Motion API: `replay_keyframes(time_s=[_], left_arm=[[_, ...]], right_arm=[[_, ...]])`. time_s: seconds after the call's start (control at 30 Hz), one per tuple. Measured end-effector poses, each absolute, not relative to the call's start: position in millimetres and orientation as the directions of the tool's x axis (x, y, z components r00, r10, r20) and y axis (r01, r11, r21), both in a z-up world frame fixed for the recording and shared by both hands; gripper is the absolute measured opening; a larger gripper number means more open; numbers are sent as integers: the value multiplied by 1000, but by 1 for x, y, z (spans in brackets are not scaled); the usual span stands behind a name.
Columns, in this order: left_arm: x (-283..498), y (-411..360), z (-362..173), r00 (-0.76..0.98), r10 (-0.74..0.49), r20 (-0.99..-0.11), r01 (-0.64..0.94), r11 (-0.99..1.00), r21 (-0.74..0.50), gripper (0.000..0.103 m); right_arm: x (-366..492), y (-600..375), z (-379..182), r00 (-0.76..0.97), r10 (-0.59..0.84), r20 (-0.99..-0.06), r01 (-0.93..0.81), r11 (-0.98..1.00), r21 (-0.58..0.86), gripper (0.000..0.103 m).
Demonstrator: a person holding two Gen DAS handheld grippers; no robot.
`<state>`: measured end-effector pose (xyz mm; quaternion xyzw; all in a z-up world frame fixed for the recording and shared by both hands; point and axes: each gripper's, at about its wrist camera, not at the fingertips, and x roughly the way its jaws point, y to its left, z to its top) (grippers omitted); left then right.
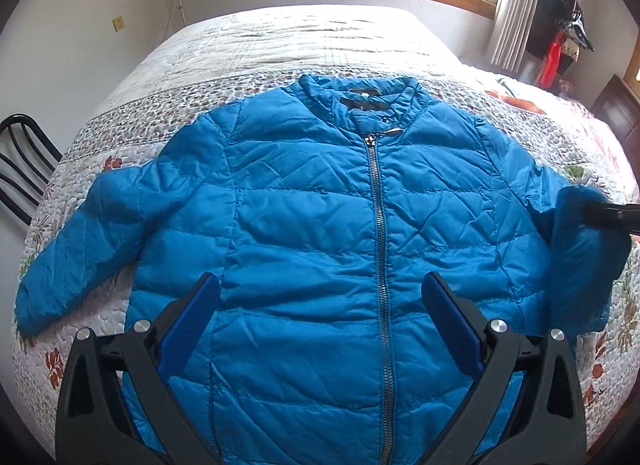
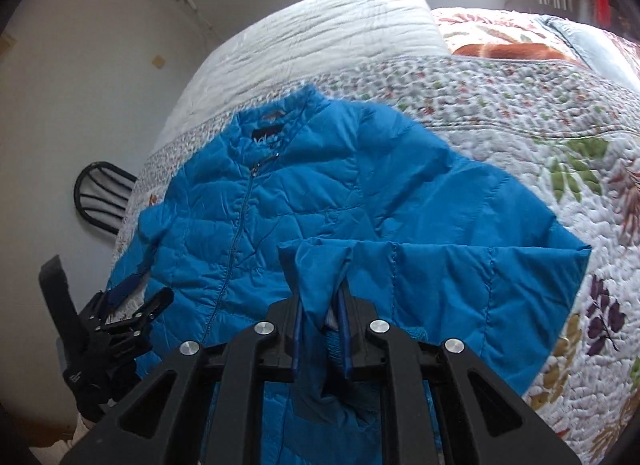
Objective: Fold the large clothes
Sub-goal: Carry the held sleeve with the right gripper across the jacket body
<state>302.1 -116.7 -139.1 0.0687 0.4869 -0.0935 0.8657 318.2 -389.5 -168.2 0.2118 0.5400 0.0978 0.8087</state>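
Two hand-held grippers are at work over one blue jacket (image 1: 320, 205), which lies zipped and face up on the bed (image 1: 280, 41), collar toward 12 o'clock.

Your right hand-held gripper (image 2: 320, 329) is clamped on the cuff (image 2: 316, 277) of the right sleeve (image 2: 460, 285). The sleeve is lifted and doubled back across itself, its fold edge running out toward 3 o'clock. Judging by that hold, you are carrying the sleeve inward over the chest for the first fold; gripping at the cuff lets the whole sleeve follow.

Your left hand-held gripper (image 1: 320, 321) hangs above the lower front with its blue pads (image 1: 188, 329) well apart and nothing between them. It looks placed to pin the body or take the hem if the slippery shell drags.

The left sleeve (image 1: 80, 245) still lies flat, angled out toward 8 o'clock, its cuff near the bed's edge, so watch it does not slide off. A chair (image 1: 24, 169) stands beyond that edge at 9 o'clock. Quilt lies open past the collar and out to 3 o'clock, giving you room to swing and to shift the jacket upward.
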Motion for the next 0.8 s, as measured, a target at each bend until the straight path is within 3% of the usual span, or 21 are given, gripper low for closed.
replay_keyframes(time_s=[0.17,0.23,0.4,0.57,0.73,0.8], left_arm=[[310,-99,-149,489,-79,-869,192,981,19,100],[313,-94,-157,470,-73,-880,180,984,14,100],[314,-91,-166,436,-109,-893,181,983,-31,100],[307,-113,-165,388,-245,-889,234,959,-162,100],[290,-162,-162,359,-291,-887,331,928,-170,100],[280,-187,-162,344,-310,-886,388,907,-166,100]], right_arm=[[347,-359,-201,327,400,-857,57,896,440,18],[352,-351,-203,317,444,-838,52,874,482,33],[340,-357,-167,380,569,-730,-26,795,606,39],[321,-390,-131,459,652,-603,-68,703,708,39],[298,-432,-132,496,330,-803,145,881,451,39],[287,-453,-146,474,270,-838,225,883,412,39]])
